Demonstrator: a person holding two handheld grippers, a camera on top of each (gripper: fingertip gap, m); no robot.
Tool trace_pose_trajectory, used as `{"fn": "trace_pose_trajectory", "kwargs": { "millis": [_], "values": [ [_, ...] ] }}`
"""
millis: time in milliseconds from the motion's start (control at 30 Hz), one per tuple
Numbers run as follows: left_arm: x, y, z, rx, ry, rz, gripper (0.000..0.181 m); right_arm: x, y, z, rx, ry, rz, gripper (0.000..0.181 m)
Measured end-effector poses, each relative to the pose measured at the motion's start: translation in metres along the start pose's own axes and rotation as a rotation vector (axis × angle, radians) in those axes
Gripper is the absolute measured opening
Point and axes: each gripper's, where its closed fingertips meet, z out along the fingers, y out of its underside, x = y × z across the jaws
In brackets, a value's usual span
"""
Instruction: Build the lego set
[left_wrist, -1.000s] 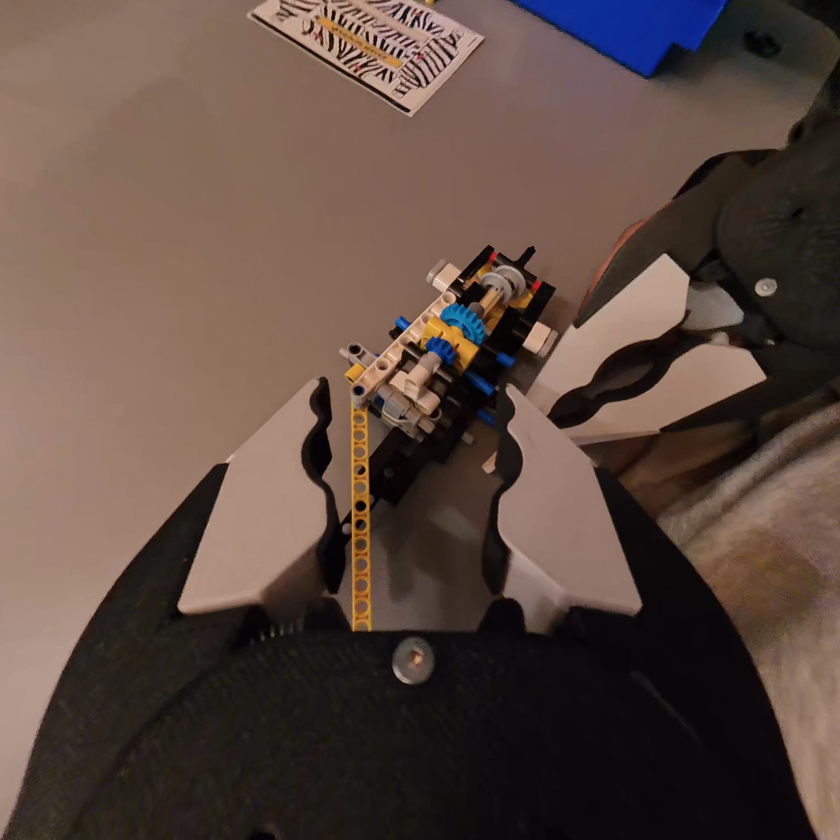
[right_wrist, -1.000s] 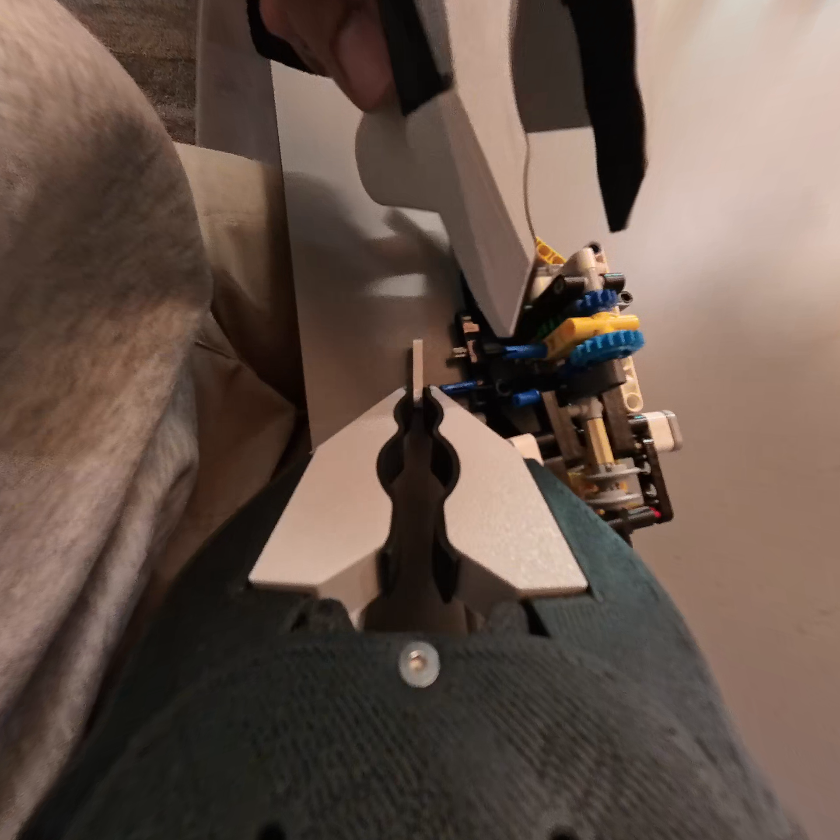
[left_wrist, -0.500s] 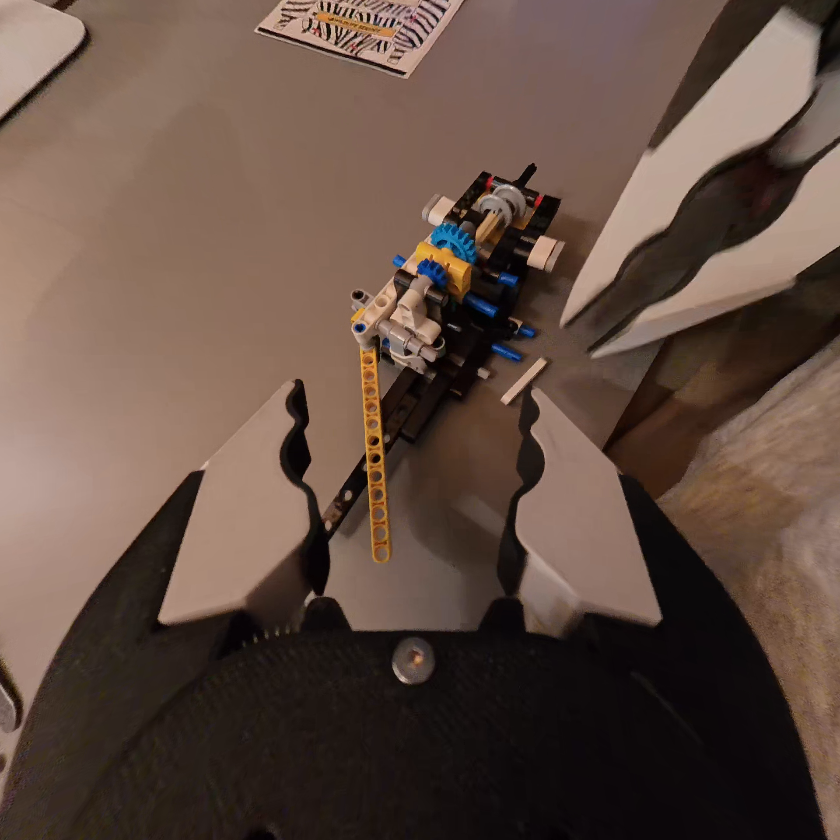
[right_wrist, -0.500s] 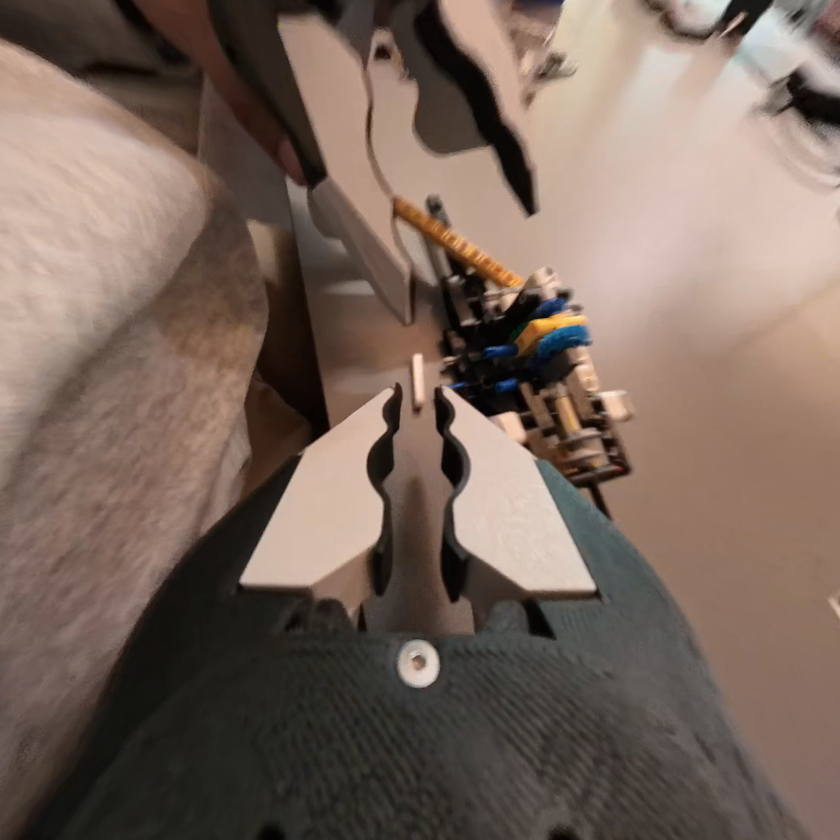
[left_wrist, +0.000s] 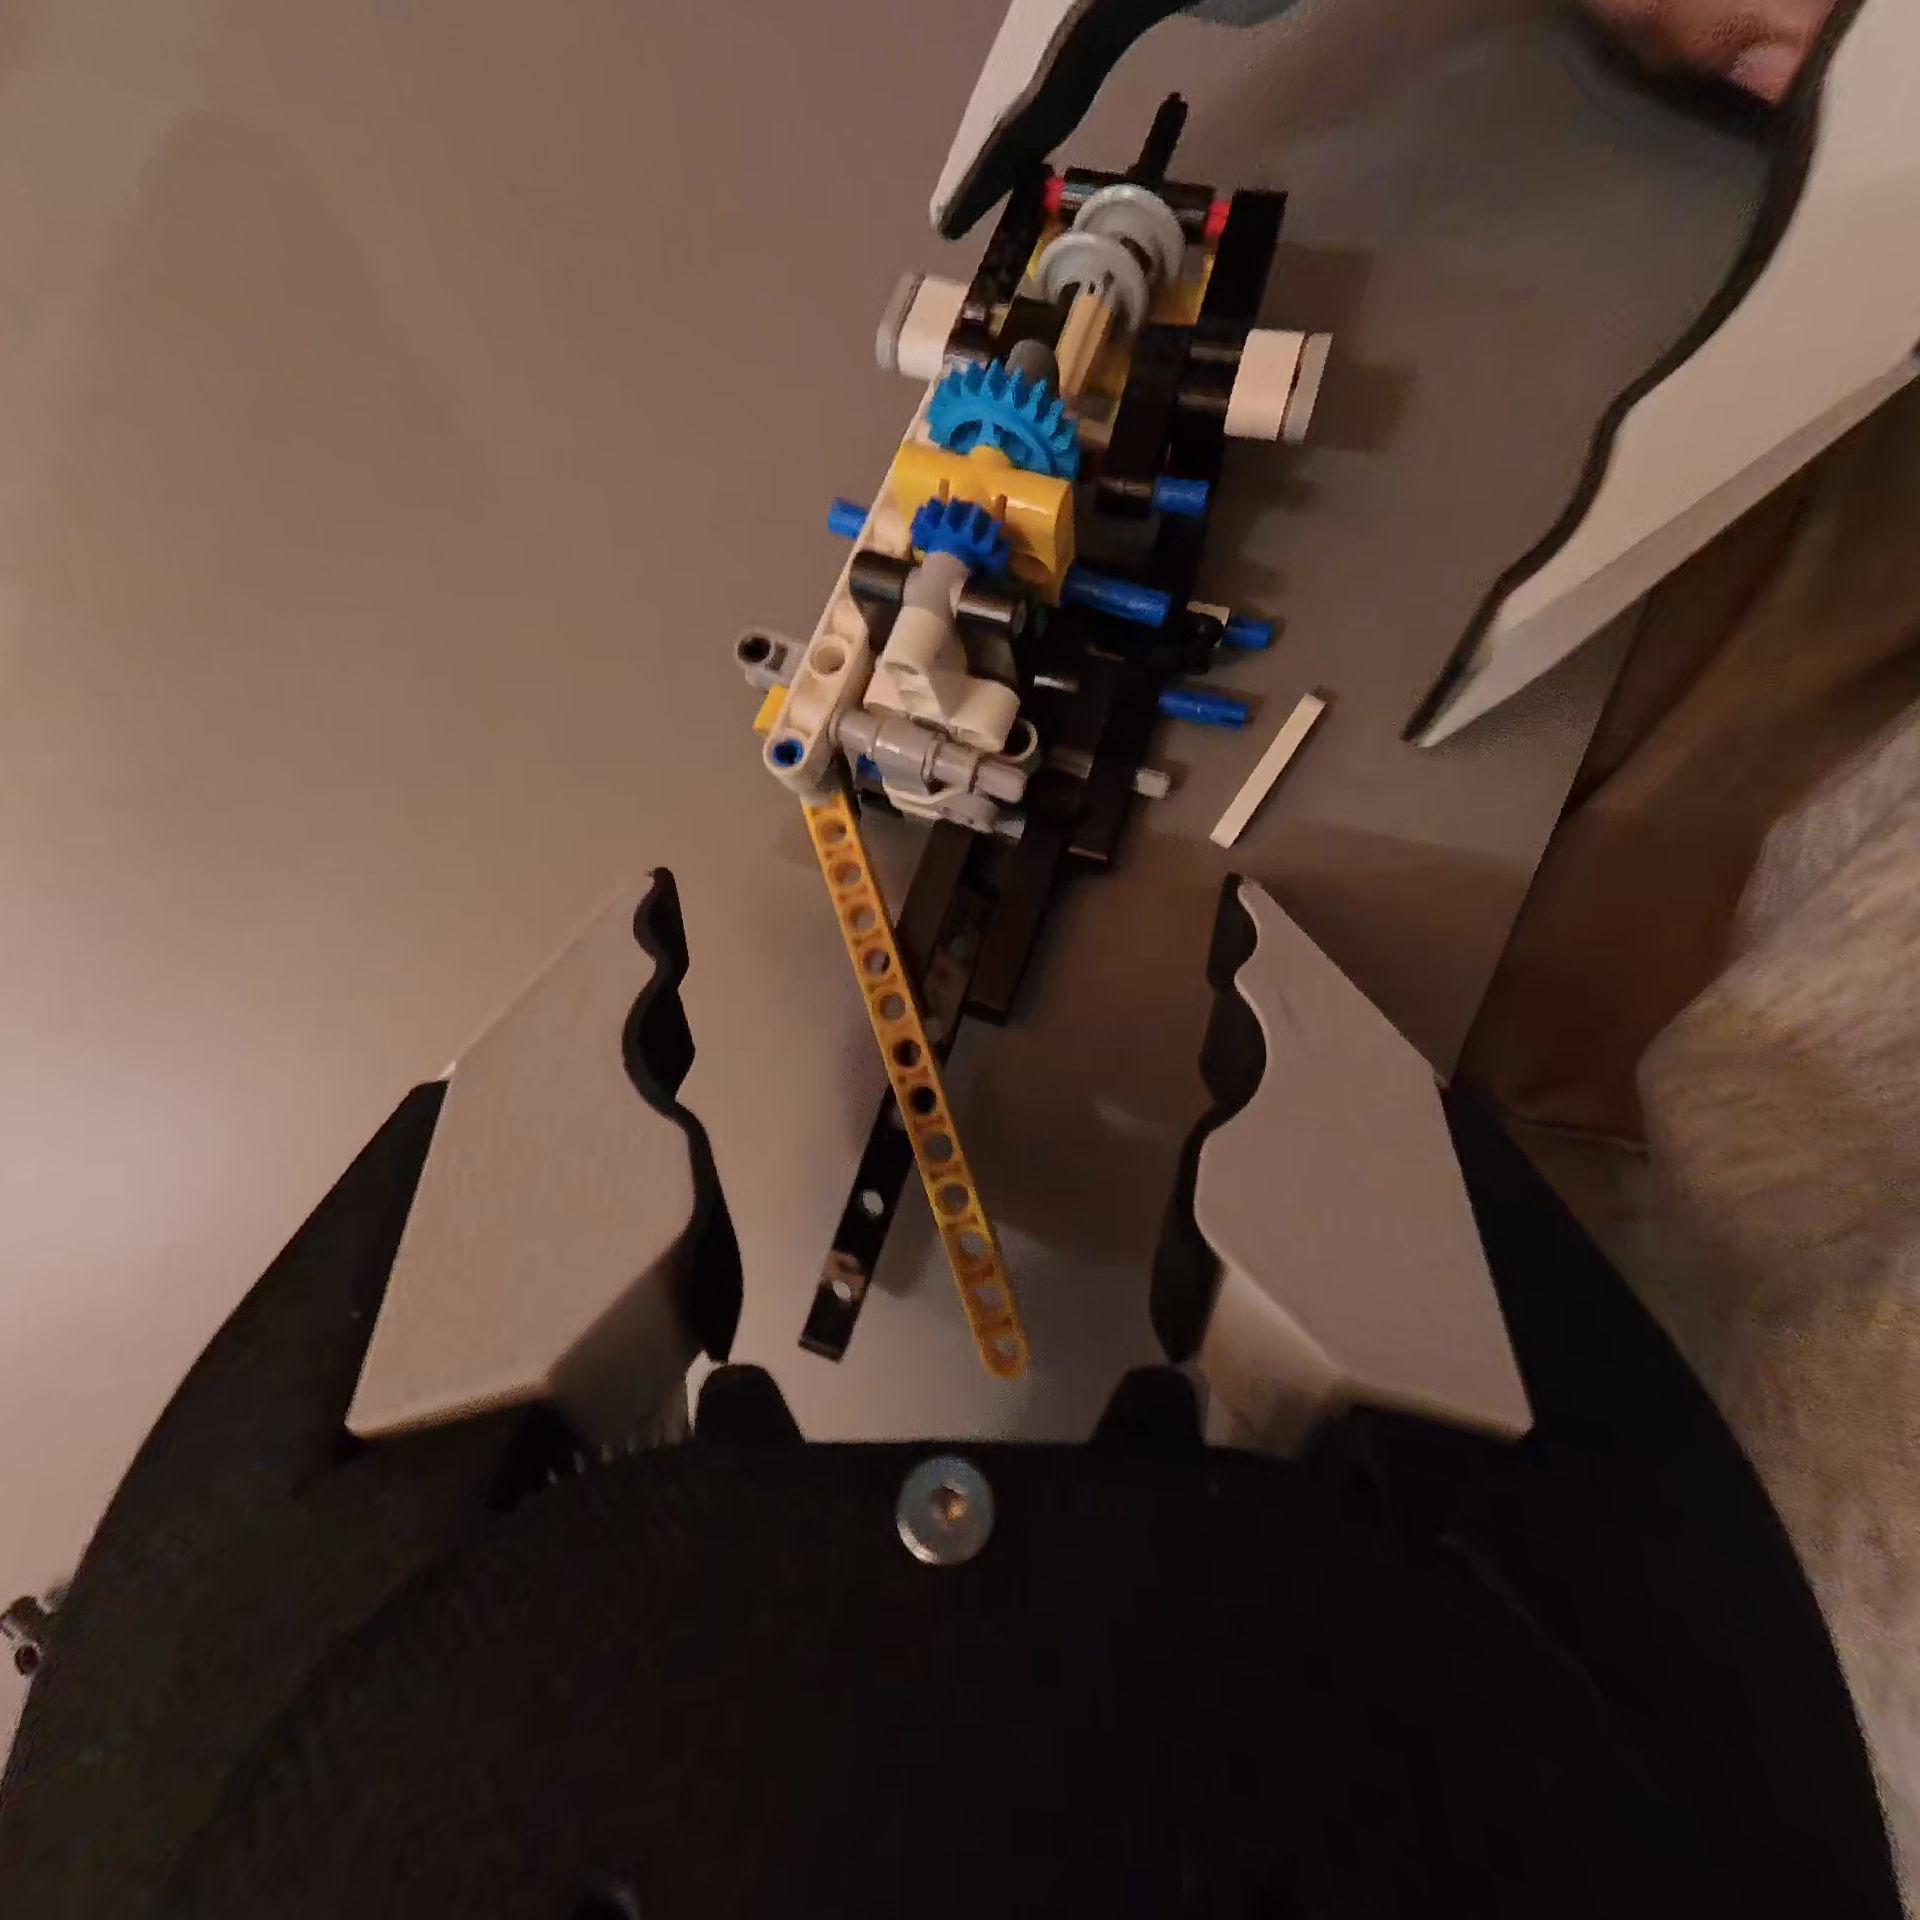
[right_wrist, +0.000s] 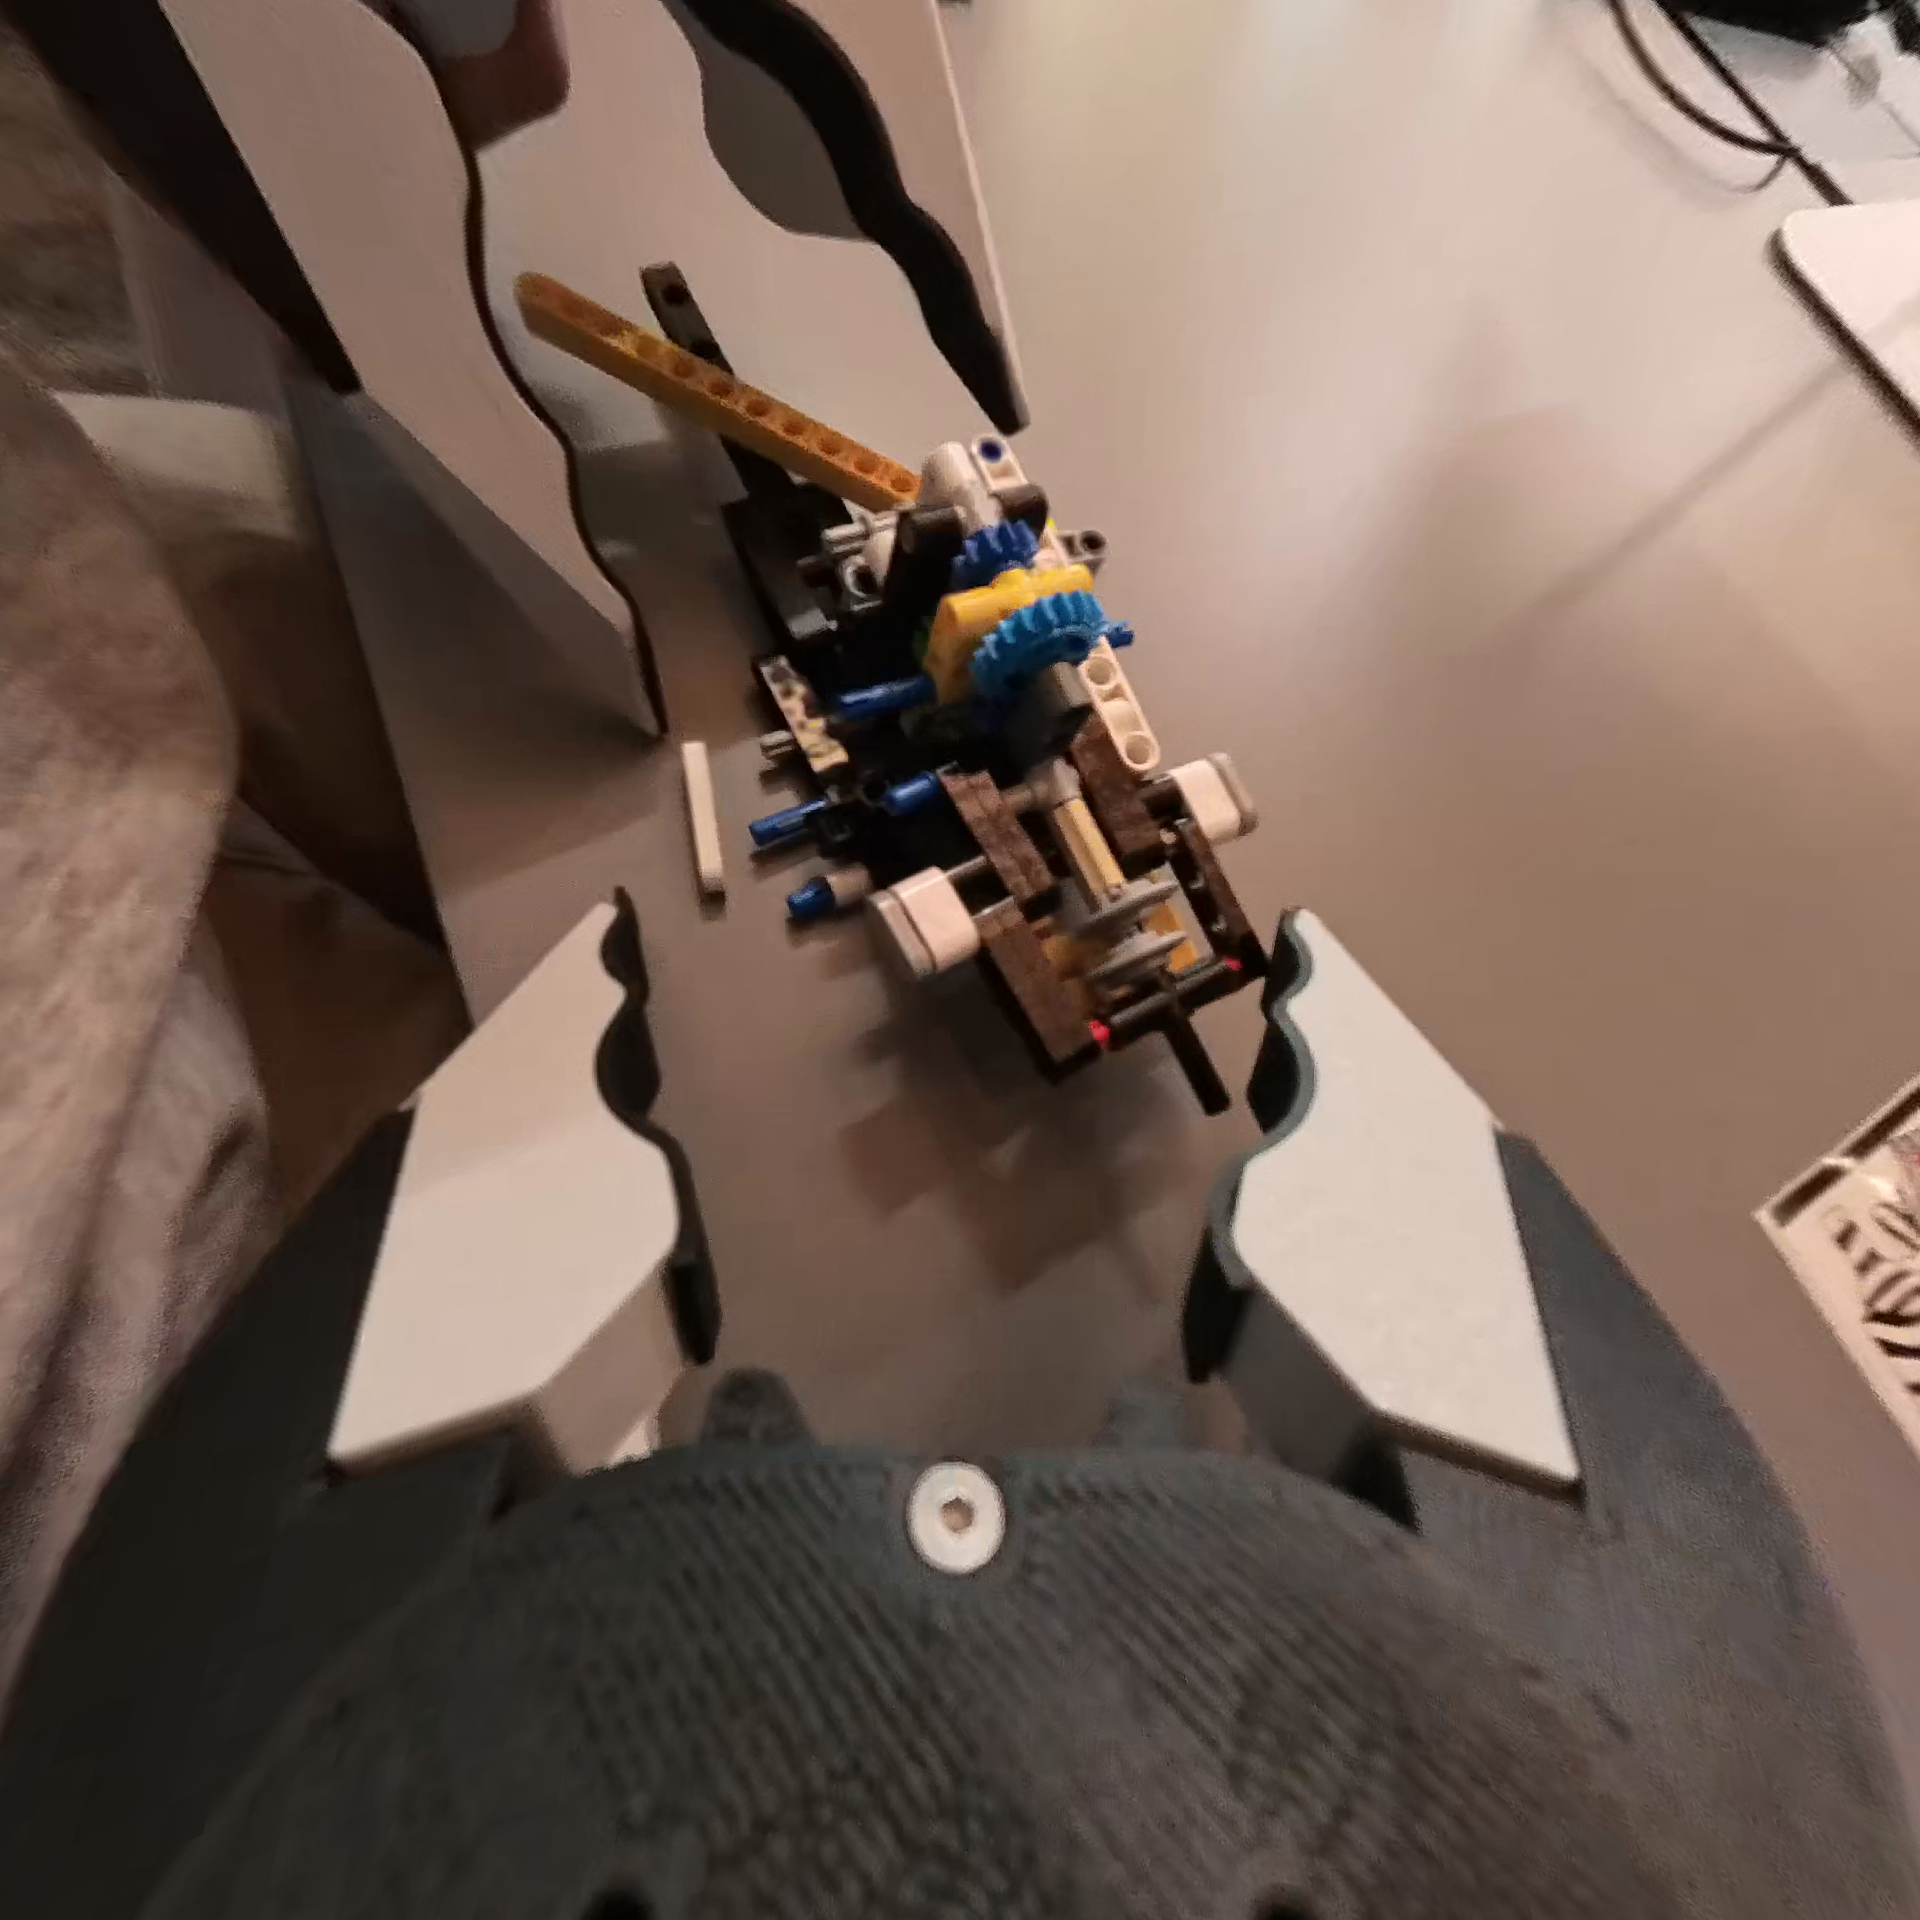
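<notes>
Right tongs have let go the white strip, now on worktop beside model; left tongs also wide apart, empty → regrasp needed

You have no writing, number or brand mark to read in either view. The only printed thing is the zebra-striped sheet lying on the worktop to the right of your right tongs, cut off by the picture's edge and too blurred to show any letters. The lego build ahead of your left tongs shows no legible marks.
</notes>
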Motion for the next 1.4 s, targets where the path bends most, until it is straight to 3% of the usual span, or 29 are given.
{"fn": "trace_pose_trajectory", "kwargs": {
  "millis": [500, 1400],
  "values": [
    [0.011, -0.007, -0.006, 0.044, 0.058, 0.009, 0.092, 0.004, -0.004, 0.005, -0.016, -0.015, 0.026, 0.099],
    [0.011, -0.004, -0.004, 0.022, 0.041, -0.077, 0.081, 0.012, 0.003, 0.01, -0.032, -0.055, 0.072, 0.1]
  ]
}}
